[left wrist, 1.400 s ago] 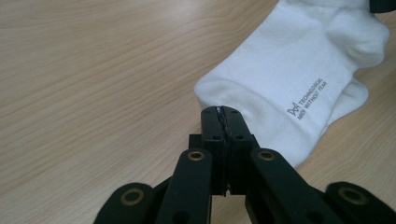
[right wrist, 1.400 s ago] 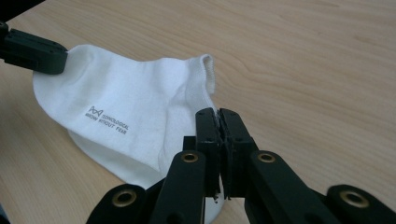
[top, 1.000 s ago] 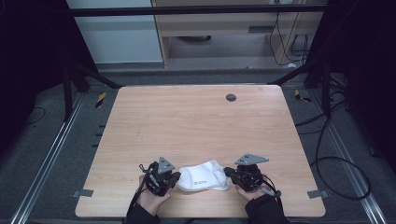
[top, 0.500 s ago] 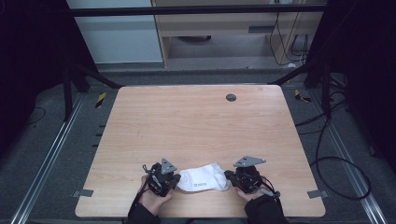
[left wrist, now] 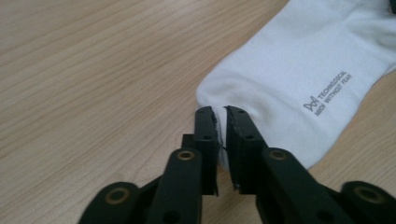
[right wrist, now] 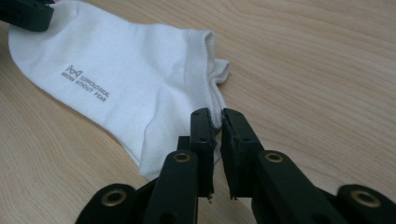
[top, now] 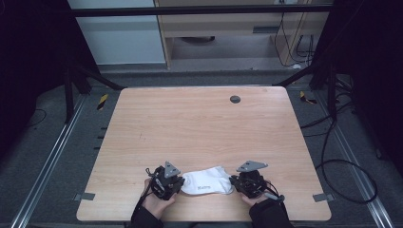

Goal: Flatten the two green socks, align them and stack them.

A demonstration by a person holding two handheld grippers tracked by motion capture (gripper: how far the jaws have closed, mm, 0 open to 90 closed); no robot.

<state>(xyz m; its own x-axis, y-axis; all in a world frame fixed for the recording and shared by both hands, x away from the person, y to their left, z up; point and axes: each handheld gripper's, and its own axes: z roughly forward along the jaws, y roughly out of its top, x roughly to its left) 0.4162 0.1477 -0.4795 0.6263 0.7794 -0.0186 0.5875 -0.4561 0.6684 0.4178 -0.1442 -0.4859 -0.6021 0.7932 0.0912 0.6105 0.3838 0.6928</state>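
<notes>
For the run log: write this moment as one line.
left gripper: shut on white sock toe | right gripper: shut on cuff | table

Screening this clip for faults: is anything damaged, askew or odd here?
Nothing stands out. The white sock lies flat near the table's front edge, with the left gripper pinching its toe end and the right gripper its cuff end.

White sock [left wrist: 299, 70] – grey lettering – on light woodgrain table [top: 199, 128]

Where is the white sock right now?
In the high view the sock lies flat near the table's front edge, stretched between the left claw and the right claw, each pinching one end.
</notes>
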